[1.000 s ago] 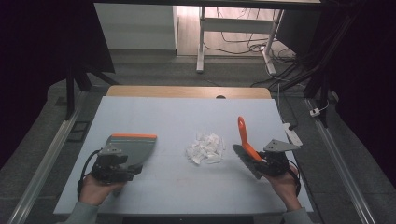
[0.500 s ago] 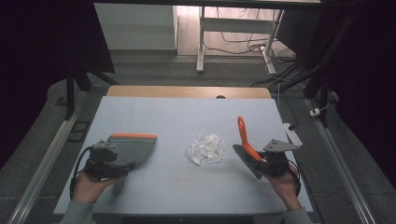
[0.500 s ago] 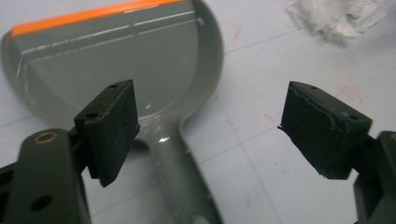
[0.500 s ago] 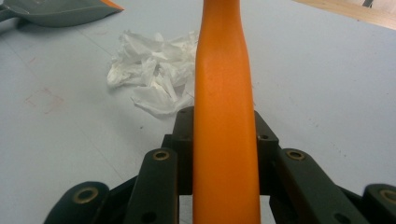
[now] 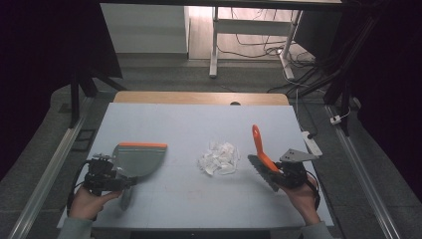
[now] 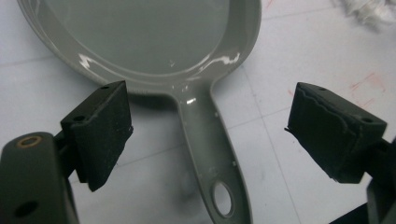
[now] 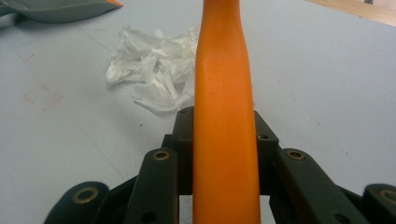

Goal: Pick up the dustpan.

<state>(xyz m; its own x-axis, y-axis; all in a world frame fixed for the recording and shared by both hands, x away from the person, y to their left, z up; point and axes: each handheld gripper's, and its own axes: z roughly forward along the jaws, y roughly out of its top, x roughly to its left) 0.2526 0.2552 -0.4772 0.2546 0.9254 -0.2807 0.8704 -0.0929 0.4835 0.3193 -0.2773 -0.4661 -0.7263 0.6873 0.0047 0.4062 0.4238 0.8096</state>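
1. Setting. A person works at a pale counter (image 5: 199, 124) with a claw in each hand. A heap of crumpled white paper scraps (image 5: 219, 159) lies near the middle, between the two tools.

2. Left claw (image 6: 205, 126). Its jaws have just been opening and now stand wide apart. The grey handle of the dustpan (image 6: 154, 42) runs up between them, and neither pad touches it. The pan lies flat on the counter, well to the left of the scraps, its orange lip (image 5: 143, 145) on the far side.

3. Right claw (image 5: 278, 174). It is closed tight on the orange handle of the brush (image 5: 260, 149). The handle rises between the jaws and points away from the person, and the dark bristles hang just to the right of the scraps.

4. Step in hand, as judged: taking up the dustpan, so that the scraps can be swept into it.

5. How to do it well:
   - Centre the handle between the pads before closing, so that it does not twist out.
   - Grip the straight shank above the hanging hole, not the flare at the bowl.
   - Keep the pan flat while closing; a tilted lip lets paper slide under.
   - Hold the brush steady until the pan is firmly held.

6. Risk. The handle is smooth and glossy, so a shallow pinch may let the pan swing.
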